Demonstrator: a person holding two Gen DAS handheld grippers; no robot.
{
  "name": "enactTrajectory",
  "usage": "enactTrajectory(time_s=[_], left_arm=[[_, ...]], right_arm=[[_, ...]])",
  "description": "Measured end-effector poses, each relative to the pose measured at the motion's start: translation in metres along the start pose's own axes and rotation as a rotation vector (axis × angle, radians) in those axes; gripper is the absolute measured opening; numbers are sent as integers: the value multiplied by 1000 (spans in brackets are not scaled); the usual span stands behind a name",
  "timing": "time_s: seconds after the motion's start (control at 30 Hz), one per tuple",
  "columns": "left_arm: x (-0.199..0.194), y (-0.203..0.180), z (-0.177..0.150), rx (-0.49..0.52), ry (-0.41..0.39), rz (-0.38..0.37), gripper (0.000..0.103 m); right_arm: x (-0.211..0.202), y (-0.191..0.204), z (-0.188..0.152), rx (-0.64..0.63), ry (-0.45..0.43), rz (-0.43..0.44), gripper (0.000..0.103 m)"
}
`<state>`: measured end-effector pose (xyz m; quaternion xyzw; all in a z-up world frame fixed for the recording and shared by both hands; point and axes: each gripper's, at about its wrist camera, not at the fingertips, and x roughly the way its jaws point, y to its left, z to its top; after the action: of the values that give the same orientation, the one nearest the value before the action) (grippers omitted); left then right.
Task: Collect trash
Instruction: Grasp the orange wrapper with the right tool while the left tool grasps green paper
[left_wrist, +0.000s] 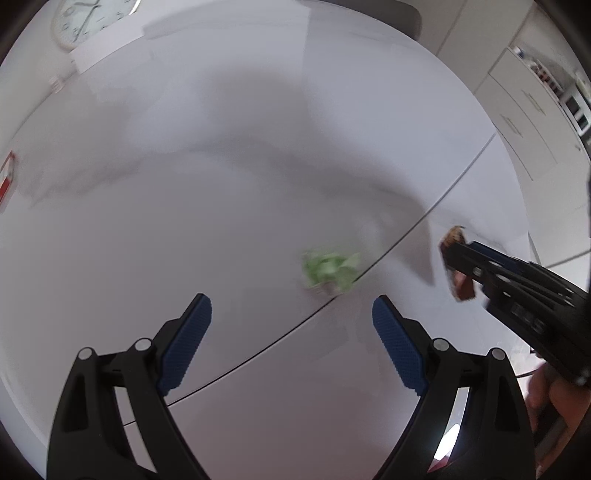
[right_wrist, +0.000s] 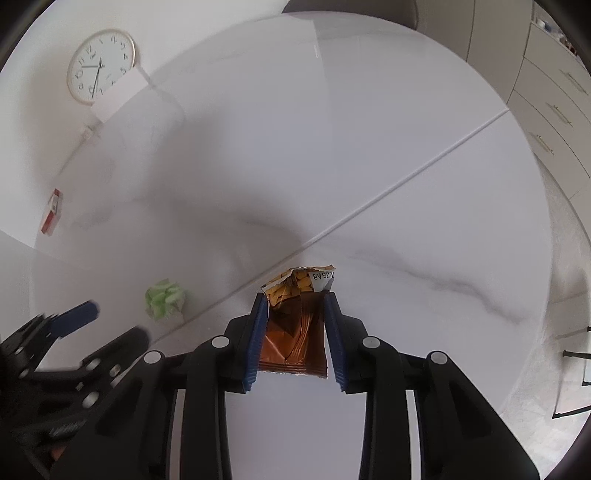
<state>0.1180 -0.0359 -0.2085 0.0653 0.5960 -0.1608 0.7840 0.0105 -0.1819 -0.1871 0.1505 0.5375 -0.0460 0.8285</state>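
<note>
A crumpled green paper ball (left_wrist: 330, 271) lies on the white marble table (left_wrist: 184, 221), just ahead of my left gripper (left_wrist: 291, 306), which is open and empty above the table. The ball also shows in the right wrist view (right_wrist: 165, 299). My right gripper (right_wrist: 295, 299) is shut on an orange-brown snack wrapper (right_wrist: 295, 332) and holds it above the table. In the left wrist view the right gripper (left_wrist: 448, 251) and the wrapper (left_wrist: 461, 288) are at the right. The left gripper (right_wrist: 107, 321) shows blurred at the lower left of the right wrist view.
A red and white small box (right_wrist: 51, 216) lies at the table's far left edge. A seam (right_wrist: 406, 181) runs diagonally across the table. A wall clock (right_wrist: 100, 66) hangs behind. Cabinets with drawers (right_wrist: 554, 122) stand to the right.
</note>
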Motion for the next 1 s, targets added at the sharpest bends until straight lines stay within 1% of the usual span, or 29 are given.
enactTrajectory(time_s=[0.1, 0.2, 0.27, 0.37, 0.4, 0.43, 0.5, 0.53, 0.63, 0.67, 0.7, 0.8, 0.87, 1.0], left_arm=[[11, -15, 2, 25, -3, 9, 85], [24, -26, 7, 56, 4, 46, 85], [29, -28, 10, 62, -2, 57, 85], [31, -30, 12, 57, -17, 51, 83], [31, -30, 12, 54, -22, 43, 79], [31, -30, 13, 50, -25, 32, 77], [33, -31, 15, 44, -22, 10, 68], [35, -32, 17, 40, -16, 3, 66], [39, -31, 18, 43, 5, 14, 50], [41, -31, 18, 46, 9, 26, 40], [40, -31, 17, 50, 4, 44, 34], [42, -33, 19, 45, 20, 37, 30], [37, -30, 18, 36, 13, 42, 29], [22, -39, 12, 49, -7, 16, 29]], right_arm=[[-16, -20, -8, 9, -7, 0, 32], [-26, -38, -16, 25, -8, -5, 32], [-31, -48, -20, 39, -8, -5, 32], [-37, -61, -26, 55, -8, -8, 32], [-39, -66, -28, 63, -9, -9, 32], [-38, -65, -26, 68, -9, -9, 32], [-39, -69, -27, 78, -10, -7, 32], [-37, -65, -24, 80, -11, -7, 32], [-37, -64, -21, 82, -18, -6, 32], [-35, -59, -17, 82, -20, -6, 32], [-36, -59, -17, 83, -23, -5, 32], [-34, -56, -16, 87, -29, -4, 32], [-36, -57, -18, 88, -31, -4, 32], [-43, -60, -23, 91, -41, 2, 32]])
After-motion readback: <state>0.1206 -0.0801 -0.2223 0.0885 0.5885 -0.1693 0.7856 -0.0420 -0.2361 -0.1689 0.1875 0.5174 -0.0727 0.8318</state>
